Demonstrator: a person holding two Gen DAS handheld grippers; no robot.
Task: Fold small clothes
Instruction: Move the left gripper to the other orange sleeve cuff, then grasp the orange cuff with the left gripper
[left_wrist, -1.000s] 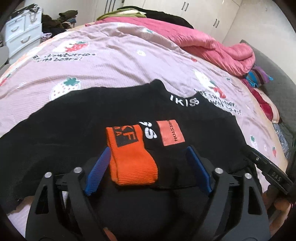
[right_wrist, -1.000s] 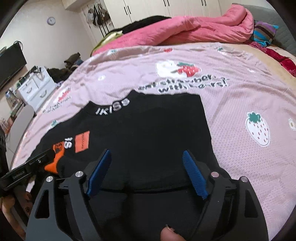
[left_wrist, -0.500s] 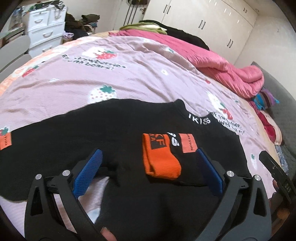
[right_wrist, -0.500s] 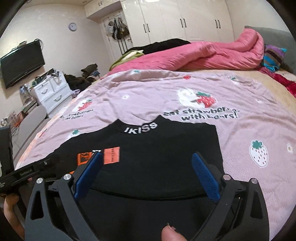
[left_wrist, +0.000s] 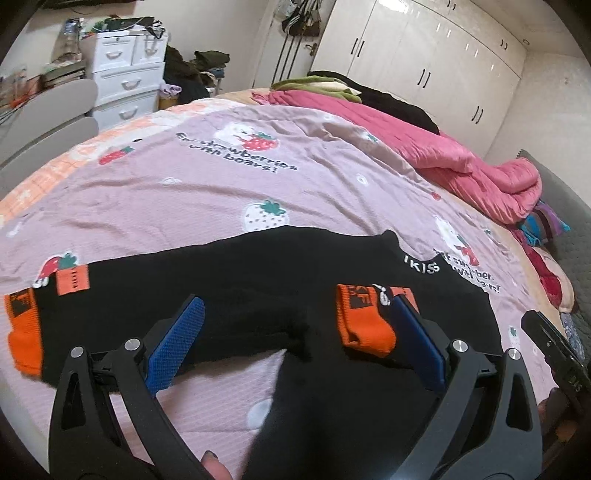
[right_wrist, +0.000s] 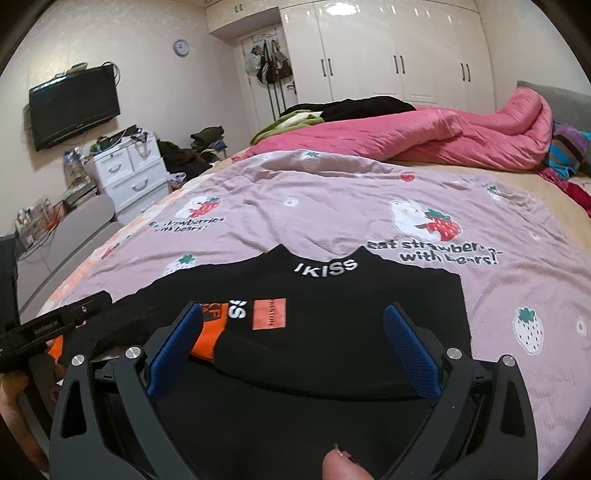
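A small black sweater (left_wrist: 258, 273) with orange cuffs lies flat on the pink strawberry bedsheet (left_wrist: 221, 192). One sleeve is folded over the body, its orange cuff (left_wrist: 364, 321) near the middle. The other sleeve stretches left, ending in an orange cuff (left_wrist: 24, 332). My left gripper (left_wrist: 299, 343) is open and empty, hovering over the armpit area of the stretched sleeve. In the right wrist view the sweater (right_wrist: 351, 314) shows its "IKISS" collar (right_wrist: 327, 267). My right gripper (right_wrist: 295, 343) is open and empty above the sweater's body. The left gripper's body (right_wrist: 48, 325) shows at left.
A pink quilt (left_wrist: 443, 155) and dark clothes are piled at the bed's far side. White drawers (left_wrist: 125, 85) and a grey chair (left_wrist: 48, 114) stand left of the bed. Wardrobes (right_wrist: 388, 48) and a wall television (right_wrist: 74, 105) are behind.
Both grippers have lifted and tilted up, showing more of the room. My left gripper has shifted left, from over the folded orange cuff toward the stretched-out sleeve. Both stay open.
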